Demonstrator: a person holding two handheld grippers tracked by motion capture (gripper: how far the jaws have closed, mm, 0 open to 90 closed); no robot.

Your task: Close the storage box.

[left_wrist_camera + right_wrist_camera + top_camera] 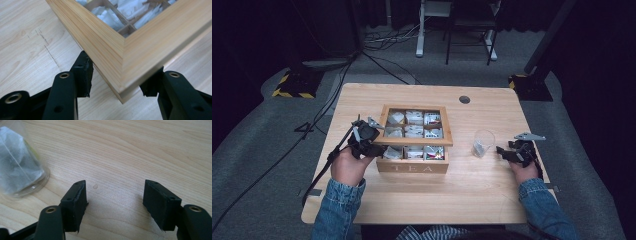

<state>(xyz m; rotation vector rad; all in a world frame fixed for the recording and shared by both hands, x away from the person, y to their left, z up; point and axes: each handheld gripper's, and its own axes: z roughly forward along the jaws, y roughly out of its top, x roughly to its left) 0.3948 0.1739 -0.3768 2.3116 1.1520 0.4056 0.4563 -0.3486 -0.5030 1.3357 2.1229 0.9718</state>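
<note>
On the light wooden desk (pixel 422 197) a tea box (pixel 414 167) marked TEA sits at the middle, its glazed lid (pixel 416 125) lying over the sachets. Left tongs (pixel 117 82) straddle the lid's near left corner, jaws against its two edges. Right of the box stands a clear cup (pixel 482 143) with a teabag; right tongs (pixel 115 200) rest beside it, agape and empty

worktop (pixel 492 195): pale wood, under both sets of fingers | grommet hole (pixel 464 99): far edge, well beyond the fingers | glass (pixel 482 143) with tea bag (pixel 17 162): upright, just left of the right fingers | floor (pixel 257 150): grey carpet, black cables (pixel 287 152) left of the left fingers
</note>
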